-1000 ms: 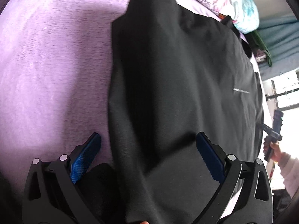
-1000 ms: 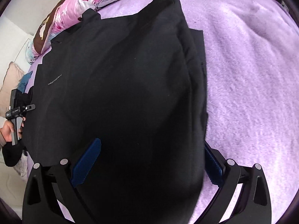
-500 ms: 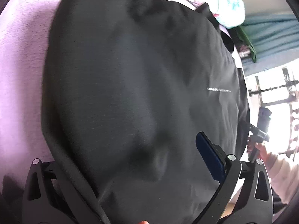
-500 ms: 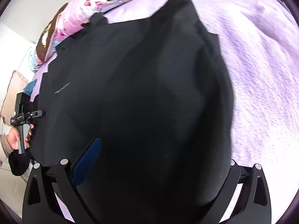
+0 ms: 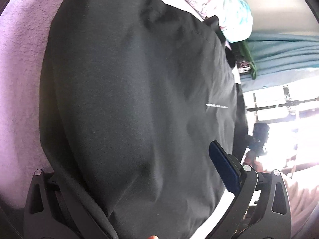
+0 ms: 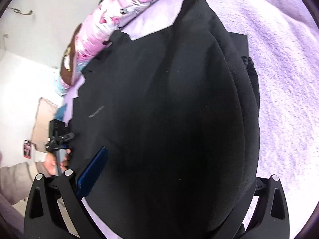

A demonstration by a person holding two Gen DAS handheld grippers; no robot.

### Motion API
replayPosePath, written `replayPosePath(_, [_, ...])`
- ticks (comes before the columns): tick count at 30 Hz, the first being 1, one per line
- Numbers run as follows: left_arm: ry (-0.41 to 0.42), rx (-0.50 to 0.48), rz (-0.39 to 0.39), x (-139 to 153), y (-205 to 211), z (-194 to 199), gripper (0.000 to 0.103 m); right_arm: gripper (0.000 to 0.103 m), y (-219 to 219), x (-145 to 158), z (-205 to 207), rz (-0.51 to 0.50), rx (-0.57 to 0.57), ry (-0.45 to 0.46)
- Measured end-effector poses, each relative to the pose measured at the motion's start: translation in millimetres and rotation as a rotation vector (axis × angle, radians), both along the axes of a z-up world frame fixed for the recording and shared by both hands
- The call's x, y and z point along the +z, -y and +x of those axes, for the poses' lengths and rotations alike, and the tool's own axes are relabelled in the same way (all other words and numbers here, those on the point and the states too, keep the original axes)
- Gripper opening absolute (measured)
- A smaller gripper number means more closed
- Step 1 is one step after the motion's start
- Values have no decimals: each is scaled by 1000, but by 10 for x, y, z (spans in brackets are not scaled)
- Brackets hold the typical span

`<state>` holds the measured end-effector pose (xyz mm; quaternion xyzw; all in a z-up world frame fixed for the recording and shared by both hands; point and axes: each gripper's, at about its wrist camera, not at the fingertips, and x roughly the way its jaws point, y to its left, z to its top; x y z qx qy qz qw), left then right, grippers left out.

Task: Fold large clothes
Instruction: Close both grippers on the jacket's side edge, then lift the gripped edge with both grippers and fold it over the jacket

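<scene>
A large black garment (image 5: pixel 129 99) with a small white logo lies spread on a lilac blanket (image 5: pixel 20 69). My left gripper (image 5: pixel 157 153) stands open at its near edge. The cloth drapes over and hides the left finger, while the right blue pad (image 5: pixel 223 171) shows bare. In the right wrist view the same garment (image 6: pixel 179 109) fills the middle. My right gripper (image 6: pixel 159 155) is open too, its right finger buried under the cloth and its left blue pad (image 6: pixel 91 171) showing. Each view shows the other gripper held in a hand at the garment's far side.
The lilac blanket (image 6: pixel 283 69) extends beyond the garment. A pink patterned pillow (image 6: pixel 103 23) and a teal-white one (image 5: pixel 235 14) lie at the head. A blue curtain (image 5: pixel 283 53) and bright window (image 5: pixel 289 119) stand beyond. A beige cushion (image 6: pixel 43 119) leans by the wall.
The garment's side edges have come up over each gripper's outer finger, which showed bare a second ago. Both views have swung toward the garment's middle.
</scene>
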<state>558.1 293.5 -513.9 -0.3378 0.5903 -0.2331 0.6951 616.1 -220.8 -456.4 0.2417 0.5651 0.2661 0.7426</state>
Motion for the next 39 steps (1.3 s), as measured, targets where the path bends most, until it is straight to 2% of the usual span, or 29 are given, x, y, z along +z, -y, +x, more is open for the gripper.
replayPosePath(1, [1, 9, -33, 3, -4, -4, 97, 98, 52, -25, -4, 45, -20, -10])
replayPosePath(4, [-1, 58, -196, -15, -140, -15, 97, 98, 186, -15, 3, 176, -55, -9])
replayPosePath(5, [8, 50, -184, -12, -131, -18, 97, 98, 175, -7, -9, 189, -48, 0])
replayPosePath(6, [11, 27, -135, -9, -76, -7, 97, 98, 154, -29, -6, 166, -41, 5])
replayPosePath(7, [4, -9, -46, -39, 11, 11, 97, 97, 138, -104, 20, 112, -48, -20])
replayPosePath(9, [-11, -25, 14, -76, 123, 44, 97, 92, 170, -252, 66, 83, -84, -81])
replayPosePath(12, [-31, 23, 4, -117, 115, 60, 97, 92, 130, -282, 131, 85, -97, -93])
replayPosePath(13, [-28, 27, -5, -119, 101, 48, 97, 88, 78, -257, 116, 70, -81, -79])
replayPosePath(15, [-11, 6, -5, -99, 95, 25, 96, 58, 125, -221, 37, 22, -69, -55])
replayPosePath(16, [-2, -8, 7, -86, 112, 19, 94, 39, 161, -231, 22, 20, -71, -55])
replayPosePath(17, [5, -23, 23, -75, 122, 12, 93, 36, 197, -227, 3, 41, -69, -52])
replayPosePath(18, [9, -28, 25, -73, 129, 12, 90, 35, 289, -219, 7, 46, -65, -51])
replayPosePath(20, [1, -17, 69, -76, 98, -4, 75, 32, 313, -224, 52, 38, -58, -44])
replayPosePath(22, [-9, -4, 128, -84, 68, -19, 43, 30, 287, -206, 65, 33, -56, -36])
replayPosePath(24, [-13, 2, 124, -91, 15, -21, 35, 29, 265, -184, 69, 38, -57, -32])
replayPosePath(27, [-12, -17, 138, -58, -18, -13, 28, 27, 228, -161, 86, 42, -56, -29])
replayPosePath(31, [2, -28, 156, 32, 225, 52, 16, 25, 227, -100, 94, 53, -51, -15])
replayPosePath(39, [35, -19, 141, 207, 184, 34, 9, 19, 203, 212, 41, 105, -14, 74])
